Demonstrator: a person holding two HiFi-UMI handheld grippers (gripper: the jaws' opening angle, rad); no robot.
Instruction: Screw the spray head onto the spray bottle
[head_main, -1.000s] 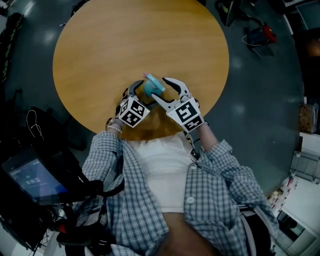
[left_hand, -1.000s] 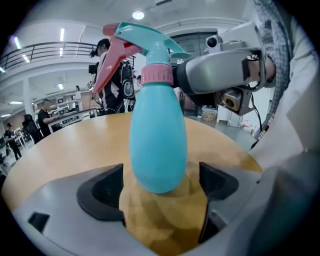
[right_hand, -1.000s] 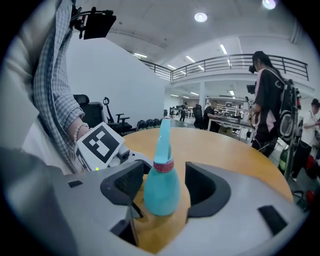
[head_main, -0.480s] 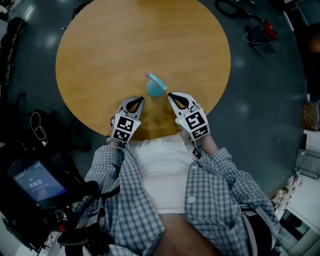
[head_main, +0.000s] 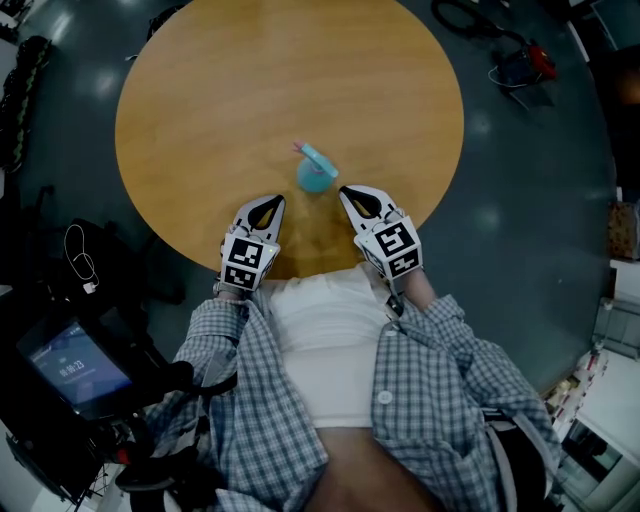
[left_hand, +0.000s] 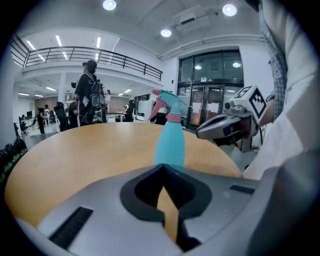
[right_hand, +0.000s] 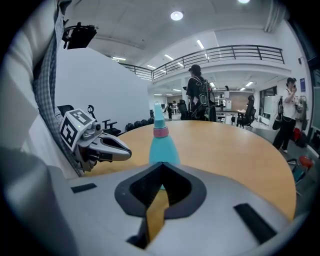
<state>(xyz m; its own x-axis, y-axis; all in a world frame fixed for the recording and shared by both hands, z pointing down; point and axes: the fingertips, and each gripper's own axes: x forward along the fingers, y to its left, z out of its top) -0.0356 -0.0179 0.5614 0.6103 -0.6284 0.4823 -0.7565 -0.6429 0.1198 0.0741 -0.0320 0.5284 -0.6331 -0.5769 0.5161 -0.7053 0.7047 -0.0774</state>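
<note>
**Q:** Where does the spray bottle stand?

**A:** Upright on the round wooden bench, toward its near edge. The body is teal, and the spray head sits on top above a pink collar, its nozzle pointing up and to the left in the head view.

**Q:** And the tongs?

**A:** Both rest at the bench's near rim, one on either side of the bottle and apart from it. The left tongs are closed tip to tip, and so are the right tongs. Each gripper view shows its jaws meeting in front of the lens, with only a sliver of benchtop visible through the notch and the bottle standing clear beyond.

**Q:** Who holds them?

**A:** A person in a checked shirt, seen from above, close against the bench's edge, with a dark floor all round.
</note>
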